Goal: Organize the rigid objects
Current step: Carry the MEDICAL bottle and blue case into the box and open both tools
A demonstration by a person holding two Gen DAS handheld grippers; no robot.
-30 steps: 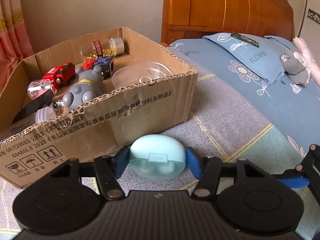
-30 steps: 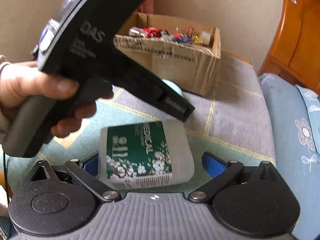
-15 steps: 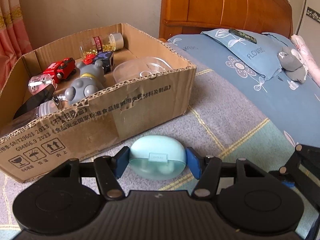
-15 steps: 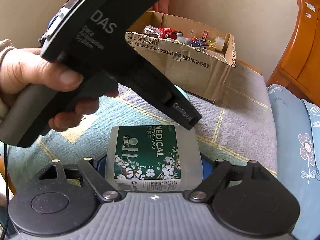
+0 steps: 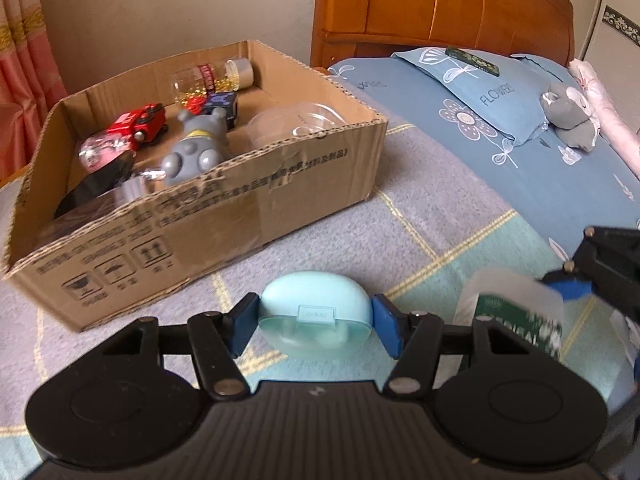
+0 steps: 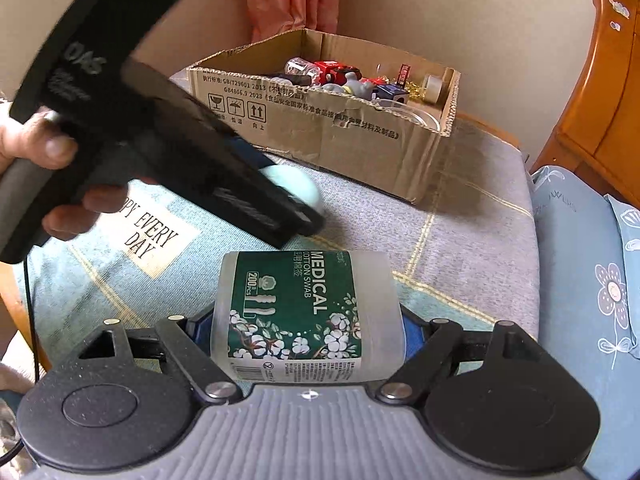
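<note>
Bedspread under both hands is soft. Your left gripper (image 5: 314,326) clamps the earbud case (image 5: 315,314); your right gripper (image 6: 306,334), having just closed, pinches the swab box (image 6: 304,312). Its slick plastic may slip before the cardboard box (image 5: 224,216).

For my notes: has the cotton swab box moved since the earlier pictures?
Yes. The cotton swab box now appears lifted off the blanket, between the pads of the right claw, whose jaws have just been closing on it.
</note>
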